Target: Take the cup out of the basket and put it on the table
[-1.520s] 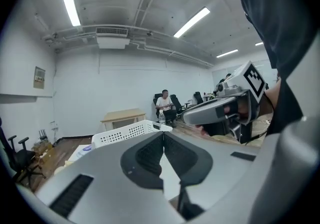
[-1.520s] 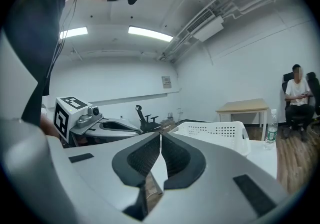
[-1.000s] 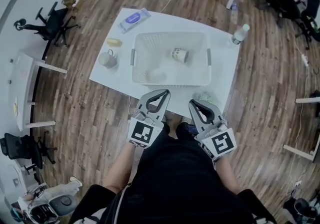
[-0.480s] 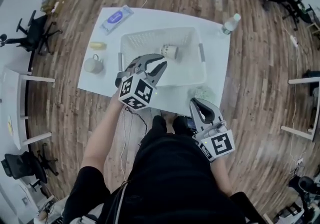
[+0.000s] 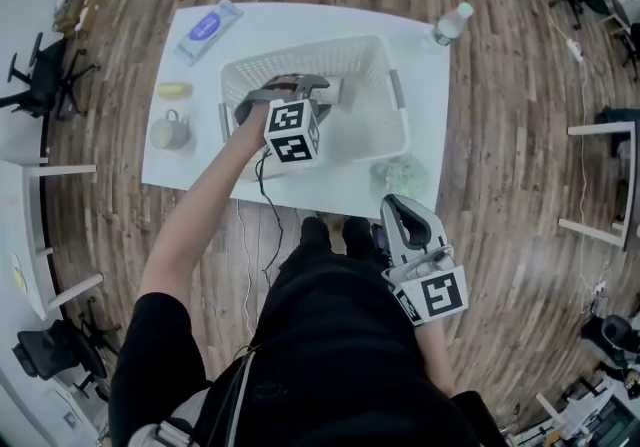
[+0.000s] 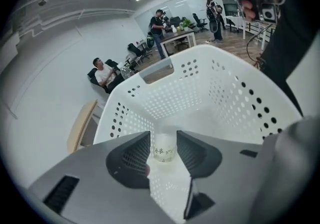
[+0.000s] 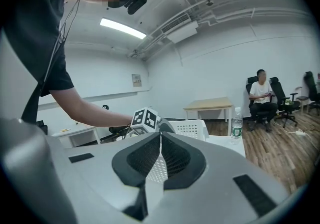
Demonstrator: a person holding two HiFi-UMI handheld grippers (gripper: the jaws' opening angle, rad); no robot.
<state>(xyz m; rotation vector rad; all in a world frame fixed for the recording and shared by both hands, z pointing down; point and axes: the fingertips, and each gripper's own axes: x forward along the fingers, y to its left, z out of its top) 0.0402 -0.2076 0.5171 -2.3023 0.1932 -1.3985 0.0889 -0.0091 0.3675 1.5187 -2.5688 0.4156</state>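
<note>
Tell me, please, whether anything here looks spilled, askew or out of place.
Nothing looks spilled or damaged. The one oddity is the cup sitting inside the white basket rather than on the table. It shows in the gap between the opening jaws of the left gripper, untouched.

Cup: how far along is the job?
Done: nothing; cup is in the basket. In hand: left gripper inside the basket, jaws opening, cup framed between them, not gripped. Left: close, lift out, set on the table. Right gripper shut, idle.
</note>
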